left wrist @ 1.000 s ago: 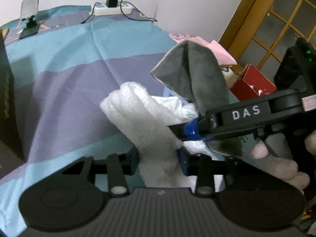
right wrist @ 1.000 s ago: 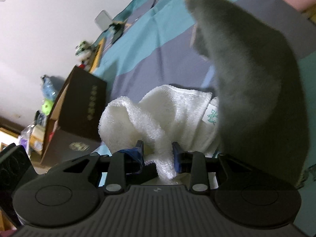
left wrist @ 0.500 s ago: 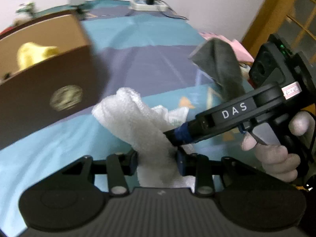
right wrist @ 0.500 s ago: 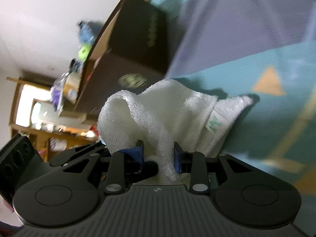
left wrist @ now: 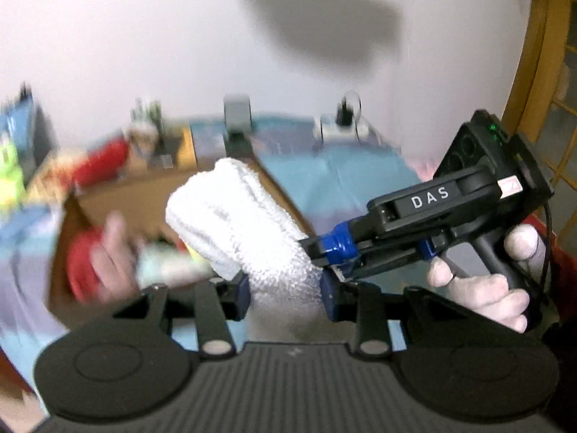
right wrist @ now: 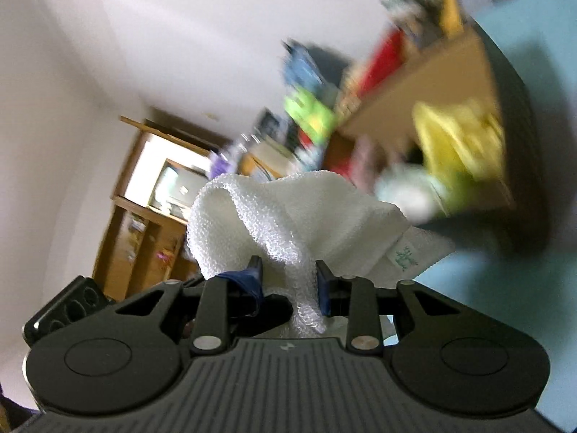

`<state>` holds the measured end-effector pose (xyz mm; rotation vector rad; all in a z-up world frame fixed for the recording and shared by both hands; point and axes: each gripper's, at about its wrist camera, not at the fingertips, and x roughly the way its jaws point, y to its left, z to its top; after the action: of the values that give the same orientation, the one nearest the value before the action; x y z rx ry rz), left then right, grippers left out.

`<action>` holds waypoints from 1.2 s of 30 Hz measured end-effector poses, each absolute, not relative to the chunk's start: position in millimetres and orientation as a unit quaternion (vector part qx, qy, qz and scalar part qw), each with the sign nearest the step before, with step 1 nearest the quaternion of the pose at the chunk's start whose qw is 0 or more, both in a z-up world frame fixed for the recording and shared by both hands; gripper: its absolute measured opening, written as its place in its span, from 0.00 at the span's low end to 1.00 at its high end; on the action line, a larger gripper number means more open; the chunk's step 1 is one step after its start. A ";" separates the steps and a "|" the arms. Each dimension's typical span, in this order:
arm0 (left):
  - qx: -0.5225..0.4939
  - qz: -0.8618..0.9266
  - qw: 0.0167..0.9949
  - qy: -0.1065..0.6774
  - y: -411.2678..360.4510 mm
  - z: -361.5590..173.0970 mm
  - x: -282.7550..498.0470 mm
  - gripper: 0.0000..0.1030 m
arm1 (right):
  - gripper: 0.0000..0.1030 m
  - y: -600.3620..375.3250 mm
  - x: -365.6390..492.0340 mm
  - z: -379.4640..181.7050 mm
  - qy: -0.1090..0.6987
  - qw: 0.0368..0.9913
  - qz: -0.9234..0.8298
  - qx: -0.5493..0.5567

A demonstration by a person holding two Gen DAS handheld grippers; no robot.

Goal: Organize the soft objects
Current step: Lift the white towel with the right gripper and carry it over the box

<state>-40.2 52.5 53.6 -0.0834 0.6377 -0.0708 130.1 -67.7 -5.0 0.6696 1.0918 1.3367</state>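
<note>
A white fluffy towel [left wrist: 238, 220] is held bunched between both grippers, lifted in the air. My left gripper [left wrist: 285, 294] is shut on its lower part. My right gripper [right wrist: 288, 283] is shut on the same towel [right wrist: 288, 216]; in the left wrist view it [left wrist: 324, 252] reaches in from the right and bites the towel's side. Behind the towel is an open cardboard box [left wrist: 144, 195] with soft things in it: something red [left wrist: 81, 263], pale green [left wrist: 162, 263], and yellow in the right wrist view [right wrist: 458, 137]. The views are blurred.
A blue and purple cloth [left wrist: 342, 184] covers the bed surface. A power strip [left wrist: 342, 126] and a phone stand [left wrist: 236, 122] sit at the far edge by the wall. Cluttered shelves [right wrist: 151, 223] stand beyond the box. A wooden lattice door [left wrist: 555, 72] is at right.
Both grippers have carried the white towel up and leftward from the bed toward the open box. The grey cloth has dropped out of view. Both views have tilted up to the wall.
</note>
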 end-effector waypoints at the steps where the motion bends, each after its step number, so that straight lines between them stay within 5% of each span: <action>1: -0.031 -0.035 0.953 0.298 58.7 62.9 -35.2 0.31 | 0.14 -62.6 135.0 5.4 0.453 0.610 0.580 0.294; 11: -0.001 -0.095 0.970 0.224 113.0 81.8 55.8 0.31 | 0.14 -41.1 193.5 34.5 0.354 0.724 0.524 0.275; 23: -0.048 -0.158 0.911 0.378 127.5 -14.4 147.4 0.31 | 0.14 -29.3 205.3 -22.0 0.388 0.838 0.371 0.099; 34: -0.104 -0.166 0.851 0.487 130.1 -55.3 195.2 0.31 | 0.14 -41.8 202.8 -15.2 0.371 0.854 0.338 0.134; 36: -0.100 -0.162 0.846 0.497 125.0 -58.2 204.0 0.37 | 0.14 -44.0 201.6 -15.2 0.370 0.857 0.331 0.137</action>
<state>204.0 125.0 -58.2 -0.2114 1.0488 -0.3421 201.6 -44.0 -15.2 0.2882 0.7775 0.6963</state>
